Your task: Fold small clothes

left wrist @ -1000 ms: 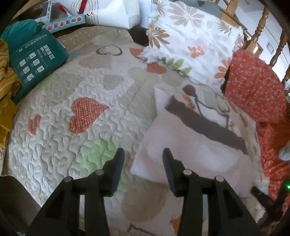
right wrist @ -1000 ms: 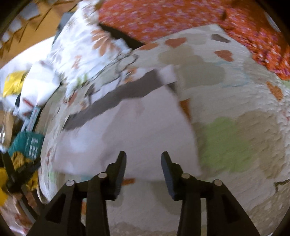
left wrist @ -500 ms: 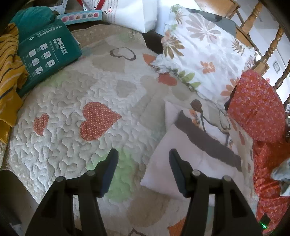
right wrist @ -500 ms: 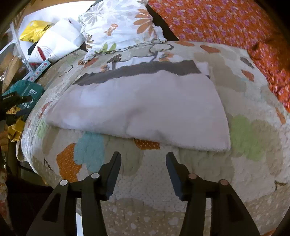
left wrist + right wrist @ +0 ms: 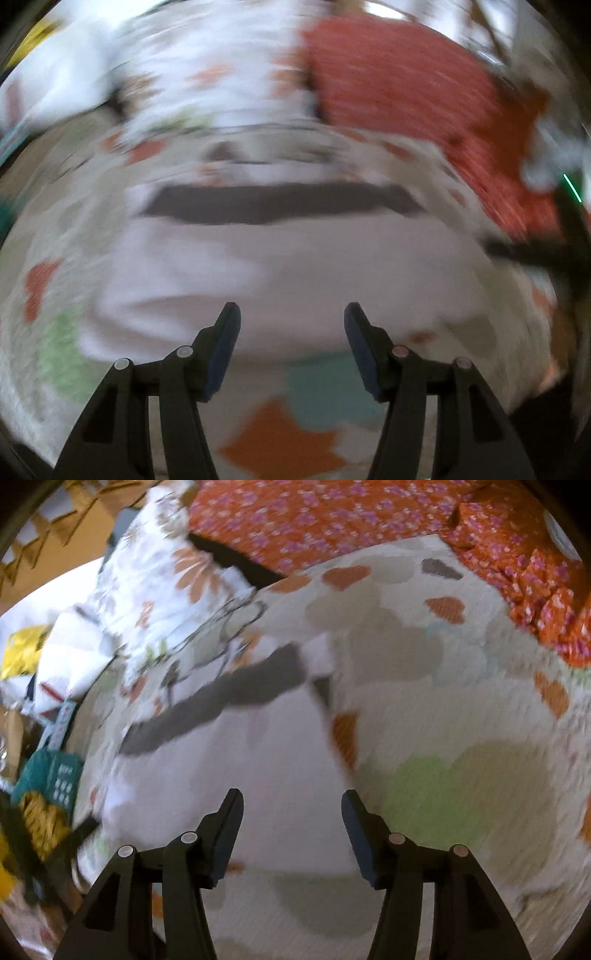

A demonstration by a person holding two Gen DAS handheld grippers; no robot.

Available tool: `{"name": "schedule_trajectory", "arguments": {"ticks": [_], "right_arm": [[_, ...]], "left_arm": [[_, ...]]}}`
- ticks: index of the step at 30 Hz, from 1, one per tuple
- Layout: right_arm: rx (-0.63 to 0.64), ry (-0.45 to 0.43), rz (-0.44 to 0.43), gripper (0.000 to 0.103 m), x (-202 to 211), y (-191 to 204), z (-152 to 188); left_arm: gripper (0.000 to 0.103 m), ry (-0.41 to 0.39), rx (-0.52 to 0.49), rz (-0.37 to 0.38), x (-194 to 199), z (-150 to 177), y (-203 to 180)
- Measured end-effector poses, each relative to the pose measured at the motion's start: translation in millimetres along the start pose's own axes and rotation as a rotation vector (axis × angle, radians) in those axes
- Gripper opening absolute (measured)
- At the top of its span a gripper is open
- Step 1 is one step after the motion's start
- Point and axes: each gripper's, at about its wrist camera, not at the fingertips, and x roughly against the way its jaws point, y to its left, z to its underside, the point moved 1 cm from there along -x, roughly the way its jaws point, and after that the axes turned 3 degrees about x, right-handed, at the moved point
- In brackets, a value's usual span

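Heart-patch quilt (image 5: 461,716); floral pillow (image 5: 155,579); orange flowered fabric (image 5: 332,520); teal pack (image 5: 59,775).

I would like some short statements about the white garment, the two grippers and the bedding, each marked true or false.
1. The white garment lies on the patchwork quilt. True.
2. The right gripper is shut on the garment. False: its jaws stand open with nothing pressed between them.
3. The garment has a grey band along one edge. True.
4. The left gripper holds a yellow cloth. False: its jaws are open and empty.
5. An orange flowered fabric lies beyond the quilt. True.
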Motion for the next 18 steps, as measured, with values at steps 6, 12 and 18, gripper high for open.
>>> {"name": "schedule_trajectory", "arguments": {"ticks": [6,12,18], "right_arm": [[-0.119,0.080,-0.130,0.060,-43.3,-40.5,-36.2],[-0.040,0.116,-0.120,0.060,-71.8,-37.6,-58.6],[-0.060,0.148,-0.196,0.060,-102.2,-44.4,-81.2]], "left_arm": [[0.055,-0.019,-0.337,0.044,-26.1,22.8,-104.2],[0.055,-0.031,-0.452,0.087,-54.9,16.6,-157.0],[0.055,0.000,-0.495,0.161,-85.3,13.6,-194.7]]}}
